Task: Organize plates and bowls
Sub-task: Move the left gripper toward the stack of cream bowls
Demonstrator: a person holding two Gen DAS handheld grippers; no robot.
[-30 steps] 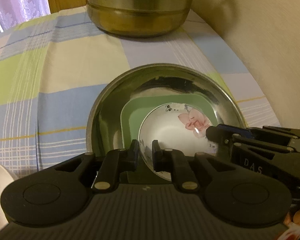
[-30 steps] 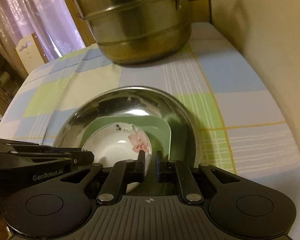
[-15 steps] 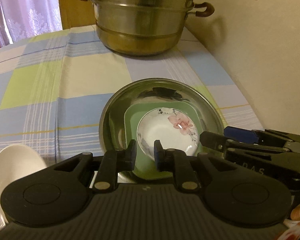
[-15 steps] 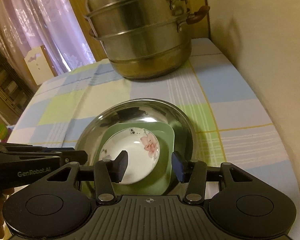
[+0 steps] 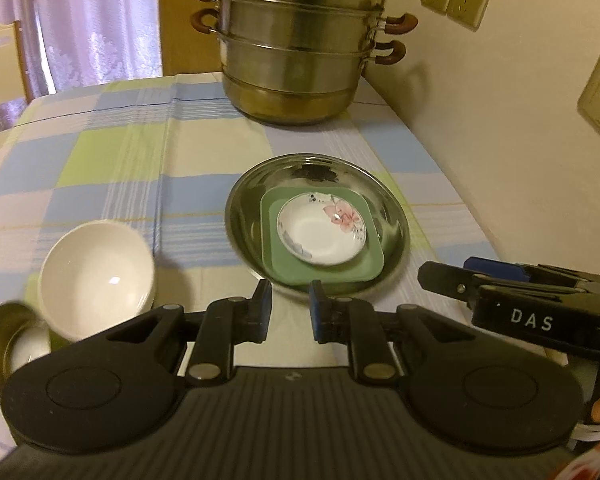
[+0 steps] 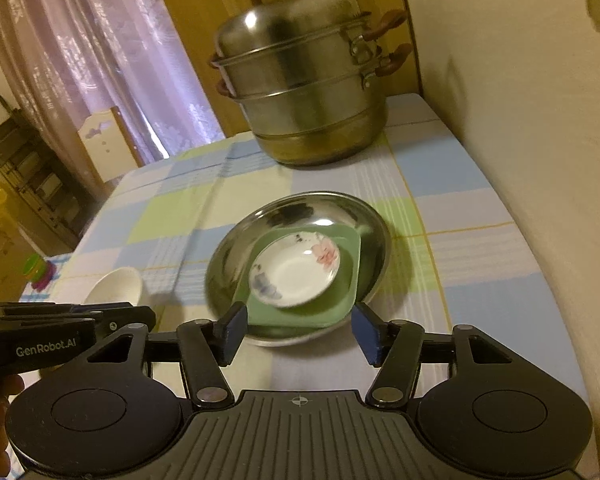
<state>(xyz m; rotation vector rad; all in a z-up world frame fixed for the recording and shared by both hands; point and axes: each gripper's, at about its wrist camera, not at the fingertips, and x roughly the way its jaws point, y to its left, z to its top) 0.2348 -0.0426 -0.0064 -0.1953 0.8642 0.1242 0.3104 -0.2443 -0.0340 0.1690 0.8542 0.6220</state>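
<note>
While a flowered dish (image 5: pixel 322 230) already sits nested in a green plate (image 5: pixel 364 268) inside the steel bowl (image 5: pixel 244 208), a white bowl (image 5: pixel 96 276) waits apart on the tabletop (image 5: pixel 140 160); both tools, left tool (image 5: pixel 290 312) and right tool (image 6: pixel 298 330), are opening, empty.

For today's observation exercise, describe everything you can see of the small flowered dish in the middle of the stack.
The flowered dish is small, round, shallow and glossy white, likely ceramic, with a pink blossom and dark markings near its far rim and bluish ones near its front edge. It sits upright, empty, inside the green square plate, which rests in the steel basin. Neither gripper touches it.
</note>
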